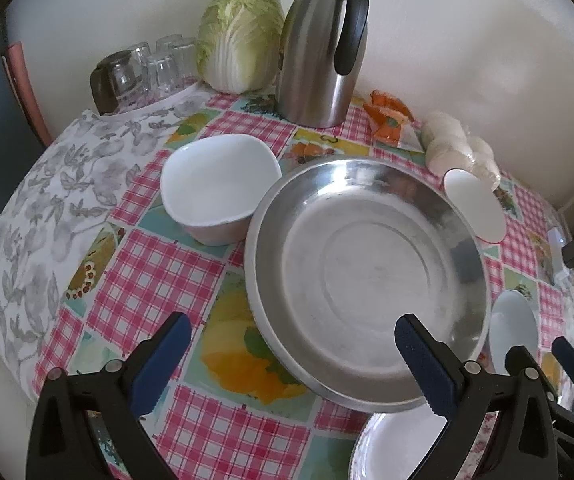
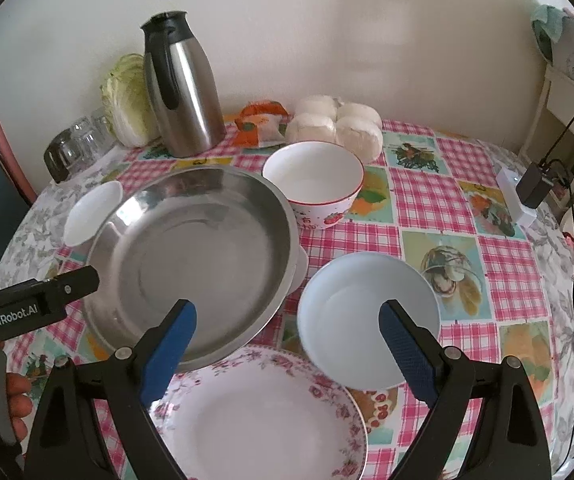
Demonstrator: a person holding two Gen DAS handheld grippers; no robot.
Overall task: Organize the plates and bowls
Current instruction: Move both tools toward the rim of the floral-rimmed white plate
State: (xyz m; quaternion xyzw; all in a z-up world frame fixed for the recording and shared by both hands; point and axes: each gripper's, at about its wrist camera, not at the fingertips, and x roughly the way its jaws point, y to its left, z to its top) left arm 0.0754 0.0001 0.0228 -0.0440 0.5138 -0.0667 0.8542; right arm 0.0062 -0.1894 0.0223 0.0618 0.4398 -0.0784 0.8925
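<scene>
A big steel plate [image 1: 367,280] [image 2: 191,268] lies mid-table. A white bowl [image 1: 219,188] [image 2: 87,212] sits at its left. A strawberry-print bowl [image 2: 319,184] [image 1: 475,204] stands at its far right. A pale blue bowl [image 2: 363,312] [image 1: 513,324] sits right of the steel plate. A floral-rimmed plate [image 2: 263,412] [image 1: 399,444] lies at the near edge. My left gripper [image 1: 291,360] is open, hovering over the steel plate's near-left rim. My right gripper [image 2: 287,344] is open above the floral plate, beside the blue bowl.
At the back stand a steel thermos [image 1: 319,48], a cabbage [image 1: 239,36], several upturned glasses [image 1: 147,72], an orange packet [image 2: 263,124] and bagged buns [image 2: 339,124]. A white box and black charger with cables [image 2: 527,188] sit at the right edge.
</scene>
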